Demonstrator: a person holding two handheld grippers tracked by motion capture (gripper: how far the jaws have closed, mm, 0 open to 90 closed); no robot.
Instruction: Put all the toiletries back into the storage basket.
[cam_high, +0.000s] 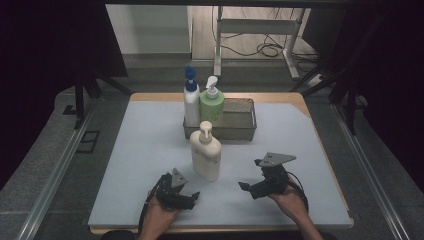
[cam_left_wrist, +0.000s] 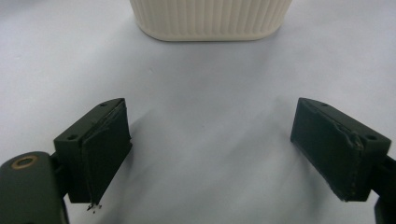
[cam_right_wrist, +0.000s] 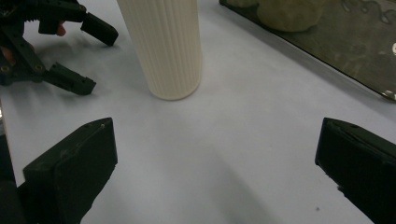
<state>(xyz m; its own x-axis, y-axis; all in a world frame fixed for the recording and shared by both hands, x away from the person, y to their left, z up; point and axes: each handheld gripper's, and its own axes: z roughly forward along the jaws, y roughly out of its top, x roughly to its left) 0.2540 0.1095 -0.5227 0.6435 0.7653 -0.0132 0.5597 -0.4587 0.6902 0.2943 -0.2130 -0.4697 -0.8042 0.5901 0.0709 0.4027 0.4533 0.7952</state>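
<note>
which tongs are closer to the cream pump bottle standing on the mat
Left. The left tongs sit just off the cream pump bottle, toward the person and slightly to its left, jaws open and pointing at its base. The right tongs are farther off to its right, also open.

A cream pump bottle (cam_high: 205, 155) with fine vertical ribbing stands between the two black hand-held grippers, on a pale grey-blue tabletop (cam_high: 140, 150). Beyond it, a dark grey tray (cam_high: 239, 121) holds a white bottle (cam_high: 191, 101) with a blue cap and a green bottle (cam_high: 212, 105) with a white pump.
</note>
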